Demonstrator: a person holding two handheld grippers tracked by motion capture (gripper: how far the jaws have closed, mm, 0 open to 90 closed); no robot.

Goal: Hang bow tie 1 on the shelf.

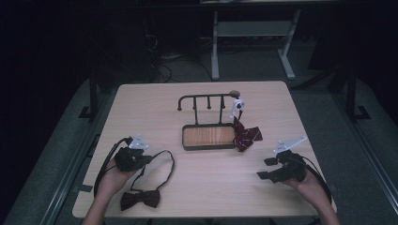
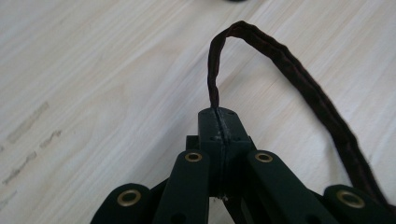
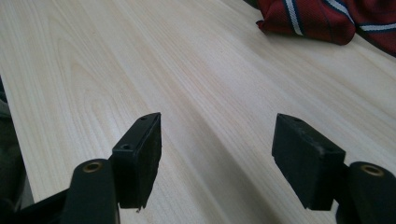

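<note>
bow tie [image 1: 140, 198]: dark red, flat on the table [image 1: 206, 187], near edge, just behind and right of the left claw; its strap loops forward and back to the claw.
strap [image 2: 299, 79]: thin dark band, pinched at the jaw tips, arching up and away to the claw's right.
left claw [image 1: 139, 159]: jaws fully together, gripping the strap [image 2: 218, 119]; grip looks like tips only.
risk 1: strap could slip out on a lift, since only a narrow edge sits between the pads.
risk 2: bow is dead weight at the far end; a fast pull would likely swing or drag it off the near edge.
risk 3: loop may twist or snag if headed for the hook rack [image 1: 208, 100] beyond the wooden tray [image 1: 209, 137].
left hand pose: low over the table, wrist near the left edge, claw pointing right and inward.
right claw [image 1: 269, 168]: jaws wide apart, empty [image 3: 217, 154], just above bare wood.
striped tie [image 3: 327, 16]: red, lies ahead and right of the right claw, well apart; beside the tray [image 1: 246, 135].
right hand pose: low, claw pointing left and forward.
</note>
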